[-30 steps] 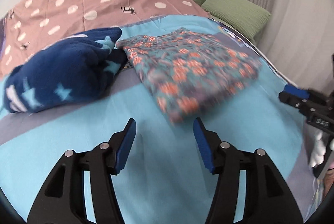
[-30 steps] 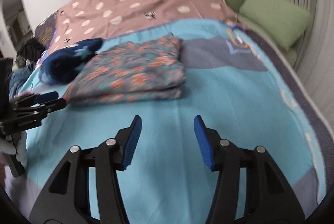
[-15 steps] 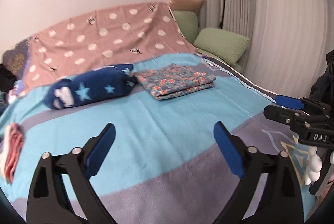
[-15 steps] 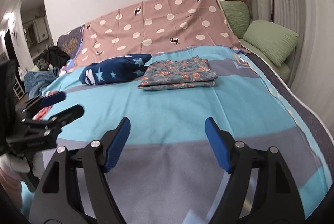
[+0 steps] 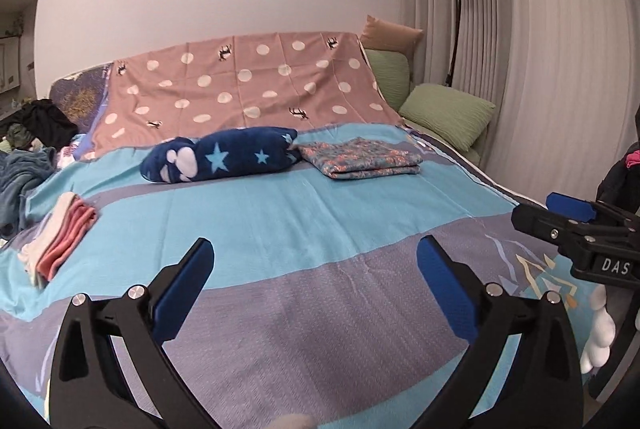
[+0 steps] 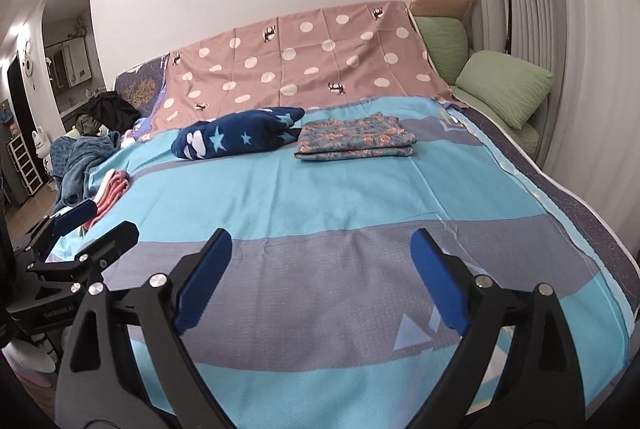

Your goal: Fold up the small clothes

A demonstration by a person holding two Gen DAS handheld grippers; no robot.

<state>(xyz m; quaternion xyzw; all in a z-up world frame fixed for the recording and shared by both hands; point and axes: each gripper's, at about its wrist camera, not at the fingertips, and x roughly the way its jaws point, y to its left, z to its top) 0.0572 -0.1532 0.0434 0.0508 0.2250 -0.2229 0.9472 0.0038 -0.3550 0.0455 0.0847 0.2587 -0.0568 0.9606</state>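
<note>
**Both tongs empty, folded pile sits at the far end of the bed**

Starting at the bed's (image 5: 280, 229) left edge: a small pink-and-white stack (image 5: 60, 233) lies there, neatly layered by the look of it. Beyond that edge, off the bed, there's a heap of dark and blue-grey laundry (image 6: 80, 153), unfolded, and that looks like where the next piece comes from.

Moving across the far end: the navy star-print fleece (image 5: 224, 159) sits in a soft roll against the spotted pink sheet (image 5: 248, 89), and touching its right end is the floral garment (image 5: 360, 157), folded flat and square.

Now the tools. The left tongs (image 5: 314, 283) hang wide apart over the near grey stripe, gripping nothing. The right tongs (image 6: 320, 279) are just as wide, also empty, off to the right near the bed's near edge.

Where could it slip? Judging from here, the fleece is bulky and loosely rolled; a brush from a passing arm could nudge it into the floral pile and spoil those edges. The pink stack sits right at the left edge, so dragging a fresh garment in from that side risks sweeping it off.
</note>
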